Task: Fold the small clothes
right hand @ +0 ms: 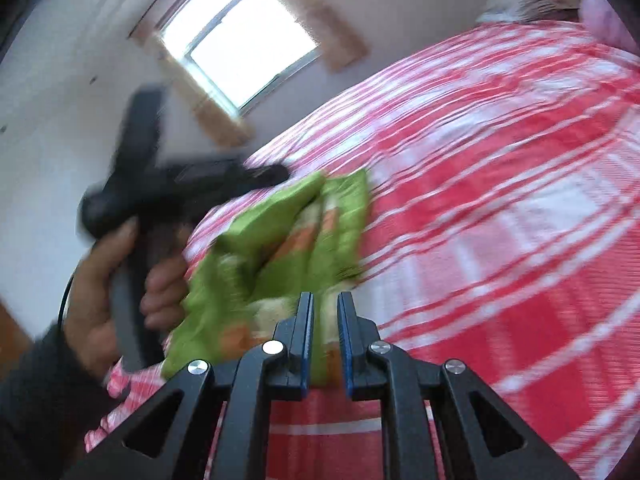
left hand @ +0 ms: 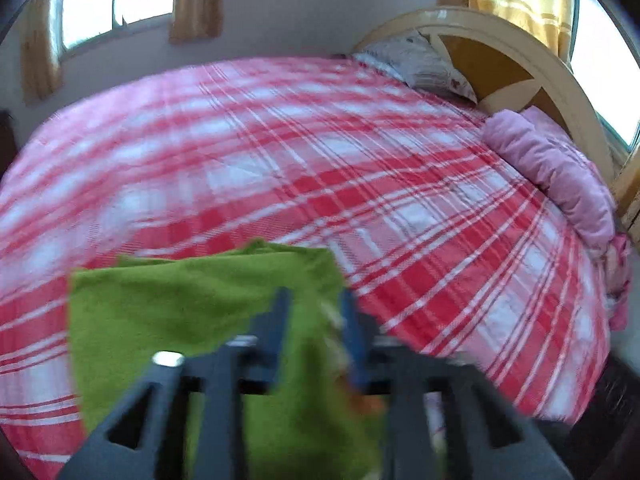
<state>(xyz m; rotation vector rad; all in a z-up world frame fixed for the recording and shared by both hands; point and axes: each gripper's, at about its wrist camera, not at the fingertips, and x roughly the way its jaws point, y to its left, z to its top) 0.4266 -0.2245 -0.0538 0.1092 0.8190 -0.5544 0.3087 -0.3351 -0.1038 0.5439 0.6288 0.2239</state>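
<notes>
A small green cloth (left hand: pixel 160 312) with an orange and white print lies folded on the red plaid bedsheet (left hand: pixel 360 160). In the left wrist view my left gripper (left hand: pixel 316 308) stands open over the cloth's right edge, with cloth between its blurred fingers (left hand: pixel 280 316). In the right wrist view the cloth (right hand: pixel 280 220) is bunched and blurred. My right gripper (right hand: pixel 325 312) is nearly shut, and the cloth's near edge fills the narrow gap between its blue pads. A hand (right hand: pixel 100 280) holds the left gripper (right hand: pixel 276 174) at the cloth's far side.
The plaid bedsheet (right hand: pixel 500 200) spreads wide to the right and beyond the cloth. A patterned pillow (left hand: pixel 416 60) and a rolled pink blanket (left hand: pixel 552 164) lie by the curved headboard (left hand: pixel 500 64). A curtained window (right hand: pixel 240 48) is in the wall behind.
</notes>
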